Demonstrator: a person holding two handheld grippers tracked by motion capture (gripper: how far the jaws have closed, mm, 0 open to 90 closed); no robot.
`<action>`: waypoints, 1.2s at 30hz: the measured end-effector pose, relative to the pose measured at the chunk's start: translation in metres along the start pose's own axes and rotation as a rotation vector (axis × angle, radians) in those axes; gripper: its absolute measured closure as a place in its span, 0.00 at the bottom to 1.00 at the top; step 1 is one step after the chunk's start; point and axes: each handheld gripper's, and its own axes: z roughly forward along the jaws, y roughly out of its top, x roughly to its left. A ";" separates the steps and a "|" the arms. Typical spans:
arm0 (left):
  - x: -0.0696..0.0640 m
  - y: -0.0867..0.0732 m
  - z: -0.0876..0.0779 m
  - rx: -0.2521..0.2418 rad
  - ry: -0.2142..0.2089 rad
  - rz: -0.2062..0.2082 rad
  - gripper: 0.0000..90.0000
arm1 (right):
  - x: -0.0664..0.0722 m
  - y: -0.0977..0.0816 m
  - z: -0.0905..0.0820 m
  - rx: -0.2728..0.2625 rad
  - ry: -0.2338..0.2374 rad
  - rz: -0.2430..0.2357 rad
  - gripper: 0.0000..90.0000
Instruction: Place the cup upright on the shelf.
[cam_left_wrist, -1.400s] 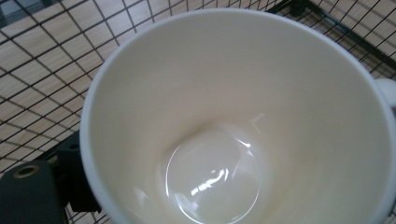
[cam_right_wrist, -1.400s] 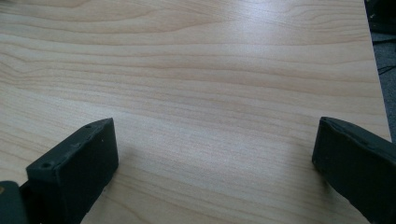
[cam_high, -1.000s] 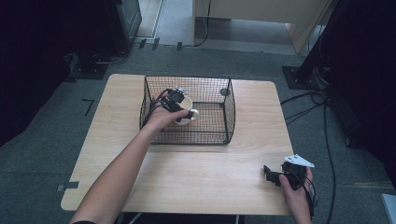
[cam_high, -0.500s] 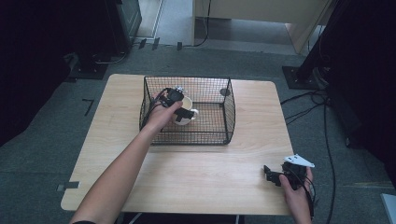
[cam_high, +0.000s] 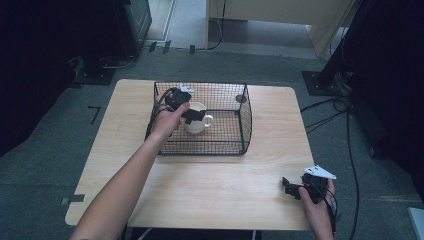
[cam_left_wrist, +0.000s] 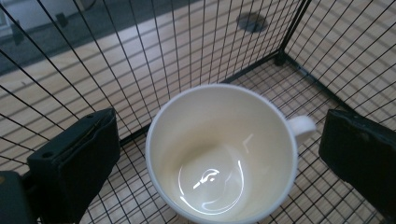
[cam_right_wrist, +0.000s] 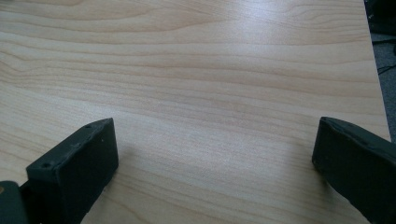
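Glossy cream ceramic mug (cam_left_wrist: 222, 154) with a loop handle, upright on the floor of a black wire-mesh basket (cam_high: 235, 142) on a pale woodgrain table (cam_high: 210, 185). Left gripper (cam_high: 192, 115), forearm extended, reaches into the basket; its jaws stand apart, flanking the mug without contact. Right gripper (cam_high: 292, 187) rests near the table's edge, jaws wide.
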 end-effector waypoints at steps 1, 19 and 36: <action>-0.001 0.000 -0.003 -0.021 0.002 -0.002 0.00 | 0.000 0.000 0.000 0.000 0.000 0.000 0.00; -0.023 -0.015 -0.064 -0.230 -0.048 0.031 0.00 | 0.000 0.000 0.000 0.001 -0.001 0.000 0.00; -0.021 -0.060 -0.114 -0.296 -0.055 0.020 0.00 | 0.000 0.000 0.000 0.001 -0.003 -0.002 0.00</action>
